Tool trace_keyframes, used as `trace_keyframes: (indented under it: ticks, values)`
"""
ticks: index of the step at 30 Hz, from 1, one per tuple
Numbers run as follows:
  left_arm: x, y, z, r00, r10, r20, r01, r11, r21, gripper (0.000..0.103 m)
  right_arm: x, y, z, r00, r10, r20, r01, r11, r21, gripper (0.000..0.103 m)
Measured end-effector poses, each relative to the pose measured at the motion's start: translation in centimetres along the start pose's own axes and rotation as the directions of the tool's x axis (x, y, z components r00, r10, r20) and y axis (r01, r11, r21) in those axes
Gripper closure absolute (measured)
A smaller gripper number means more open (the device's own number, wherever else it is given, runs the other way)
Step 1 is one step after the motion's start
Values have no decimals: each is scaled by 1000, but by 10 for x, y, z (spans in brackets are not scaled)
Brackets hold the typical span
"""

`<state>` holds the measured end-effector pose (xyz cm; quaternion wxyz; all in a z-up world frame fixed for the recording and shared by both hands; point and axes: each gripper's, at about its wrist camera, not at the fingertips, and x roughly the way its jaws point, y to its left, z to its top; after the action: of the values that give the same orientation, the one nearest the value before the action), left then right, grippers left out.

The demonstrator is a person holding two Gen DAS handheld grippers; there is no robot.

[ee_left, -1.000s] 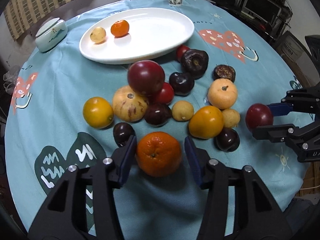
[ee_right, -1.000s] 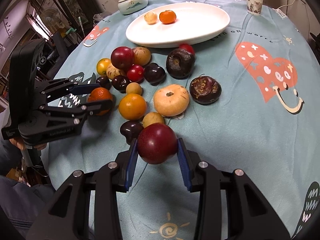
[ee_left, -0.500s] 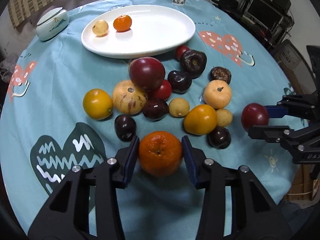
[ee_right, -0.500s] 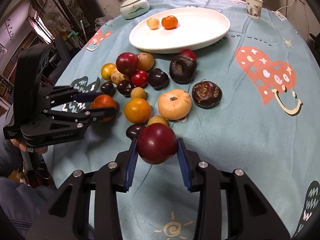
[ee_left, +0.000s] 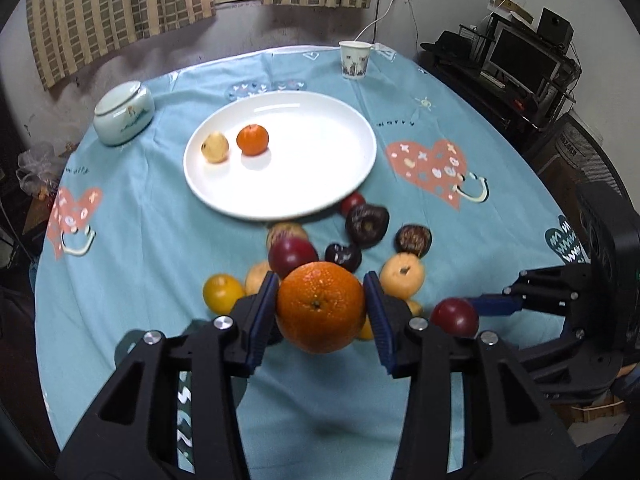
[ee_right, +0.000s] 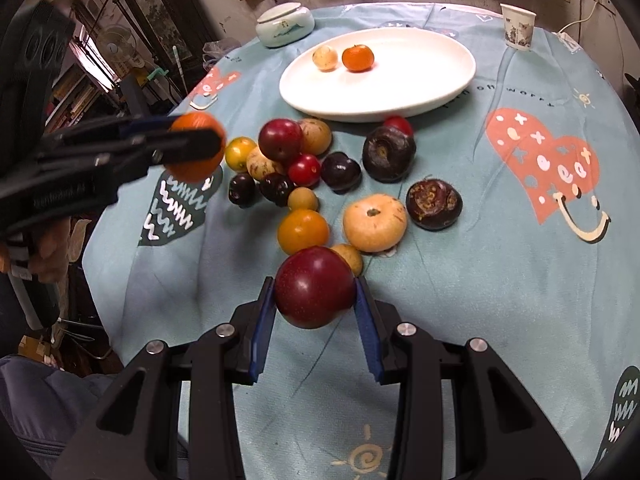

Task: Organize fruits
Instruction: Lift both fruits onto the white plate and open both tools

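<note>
Left wrist view: the left tongs (ee_left: 320, 312) are clenched on an orange (ee_left: 320, 307), which is gripped at its widest part between the blue pads and held clear of the table (ee_left: 132, 220), so that it can be carried without rolling loose. A white plate (ee_left: 332, 184) is seen towards the far edge of the table, holding a small orange fruit (ee_left: 252, 140) and a pale yellow fruit (ee_left: 215, 147) side by side; it is judged to be the collecting place. The unsorted fruit pile (ee_left: 360, 248) lies between the plate and the tongs. At the right, the right tongs (ee_left: 460, 316) are seen grasping a dark red plum (ee_left: 455, 317).

Right wrist view: the right tongs (ee_right: 315, 300) are closed on the plum (ee_right: 315, 286), held across its middle above the near edge of the table (ee_right: 500, 280). The remaining fruits (ee_right: 320, 176) are clustered at the table's centre, just short of the plate (ee_right: 420, 84). At the left, the left tongs (ee_right: 192, 146) are shown with the orange (ee_right: 196, 124) raised above the cloth. A paper cup (ee_right: 517, 27) and a lidded ceramic jar (ee_right: 285, 25) stand near the far edge, apart from the fruit.
</note>
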<state>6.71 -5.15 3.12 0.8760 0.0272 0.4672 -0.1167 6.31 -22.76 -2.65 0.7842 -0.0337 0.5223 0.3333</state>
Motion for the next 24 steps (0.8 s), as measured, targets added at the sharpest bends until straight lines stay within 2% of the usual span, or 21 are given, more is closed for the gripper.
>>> trace_keyframes:
  ticks: [5,16,24]
  values:
    - [2,1,26,1000,7,13,-7,1000,9,59,-9,-1,19,999,-1,33,1,1000,-10,64]
    - [19,30,89,998,20,57,-19,1000,-22,58,-33,-15,104,985,-26,168,35,998,-46,64]
    - [58,66,112,999,41,18,-39,996,-81,58,1,-40,155,987,-57,152,63,998,-31,64]
